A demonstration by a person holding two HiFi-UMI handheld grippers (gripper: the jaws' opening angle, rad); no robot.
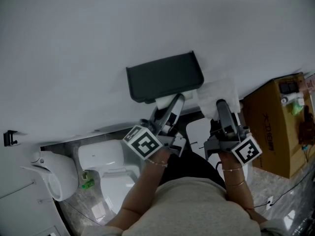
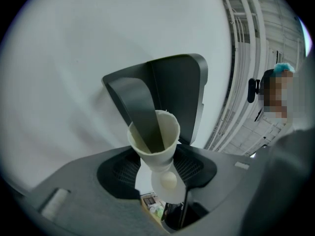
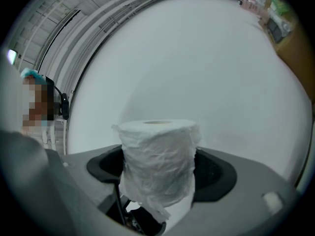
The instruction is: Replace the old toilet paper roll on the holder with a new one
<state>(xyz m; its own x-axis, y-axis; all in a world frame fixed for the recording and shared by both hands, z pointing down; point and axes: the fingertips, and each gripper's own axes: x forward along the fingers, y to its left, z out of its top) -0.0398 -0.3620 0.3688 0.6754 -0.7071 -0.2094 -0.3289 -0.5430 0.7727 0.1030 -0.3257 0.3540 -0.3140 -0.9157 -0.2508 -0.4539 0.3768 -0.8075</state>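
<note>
Left gripper [image 1: 171, 108], raised and tipped slightly upward, clamps the bare cardboard core [image 2: 156, 144], a pale smooth tube with the holder's curved dark grey arm [image 2: 140, 112] running into its open end. Just beside it, the right gripper [image 1: 224, 107] points the same way and grips the new toilet paper roll [image 3: 158, 161], a plump white cylinder in crinkled wrapping, upright between its jaws, right of the dark holder cover [image 1: 165, 76].
</note>
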